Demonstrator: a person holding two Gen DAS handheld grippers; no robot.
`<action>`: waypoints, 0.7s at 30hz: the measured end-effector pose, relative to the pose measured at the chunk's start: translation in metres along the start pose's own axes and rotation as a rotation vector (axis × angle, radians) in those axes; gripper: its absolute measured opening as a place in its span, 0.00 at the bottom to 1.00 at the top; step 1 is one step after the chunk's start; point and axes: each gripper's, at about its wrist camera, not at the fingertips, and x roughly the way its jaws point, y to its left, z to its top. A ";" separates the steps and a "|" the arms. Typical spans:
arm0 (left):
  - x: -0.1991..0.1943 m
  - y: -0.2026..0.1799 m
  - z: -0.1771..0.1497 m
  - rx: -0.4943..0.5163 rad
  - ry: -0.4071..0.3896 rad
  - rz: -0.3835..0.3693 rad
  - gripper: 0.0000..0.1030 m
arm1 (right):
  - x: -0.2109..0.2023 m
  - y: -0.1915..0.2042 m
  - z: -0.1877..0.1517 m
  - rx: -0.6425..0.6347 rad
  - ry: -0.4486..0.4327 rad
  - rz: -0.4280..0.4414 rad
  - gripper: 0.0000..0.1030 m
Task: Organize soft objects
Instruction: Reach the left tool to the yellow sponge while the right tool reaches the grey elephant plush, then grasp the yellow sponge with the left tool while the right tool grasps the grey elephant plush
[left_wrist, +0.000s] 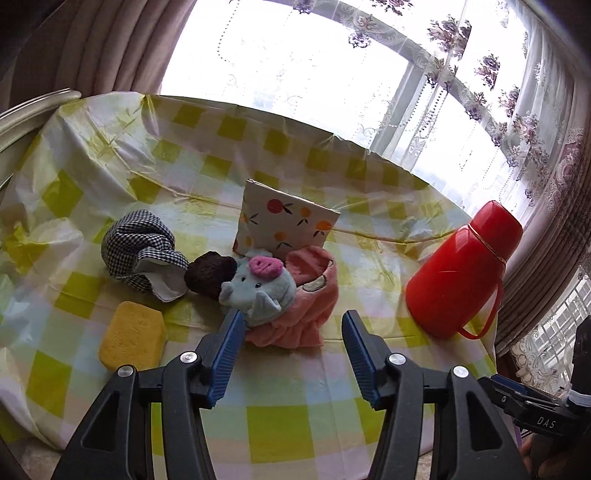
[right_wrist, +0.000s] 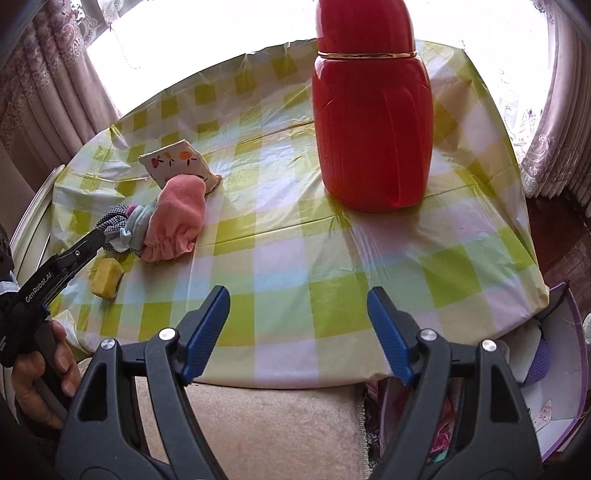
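On a yellow-checked tablecloth (left_wrist: 110, 155), five soft items still lie clustered to the left: a blue plush elephant (left_wrist: 258, 291) on pink cloth (left_wrist: 314, 291), a gingham fabric bundle (left_wrist: 140, 251), a yellow sponge (left_wrist: 133, 334) and a fruit-print cushion (left_wrist: 284, 225). The left gripper (left_wrist: 291, 321), fingers wide and empty, hovers just before the elephant. The right gripper (right_wrist: 297, 299), also wide and empty, waits at the near edge by a box (right_wrist: 565, 376) already holding some soft things, so sorting looks only partly done.

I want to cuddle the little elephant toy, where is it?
The elephant toy lies mid-table in the left wrist view, on the pink cloth, beside the dark brown ball, just ahead of the open left gripper.
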 end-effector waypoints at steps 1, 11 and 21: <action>0.000 0.010 0.001 -0.019 -0.003 0.017 0.58 | 0.003 0.008 0.003 -0.012 0.000 0.007 0.77; 0.011 0.090 -0.002 -0.220 0.048 0.142 0.68 | 0.029 0.099 0.029 -0.189 -0.047 0.044 0.86; 0.036 0.113 -0.016 -0.273 0.164 0.182 0.71 | 0.072 0.188 0.038 -0.455 -0.069 0.022 0.90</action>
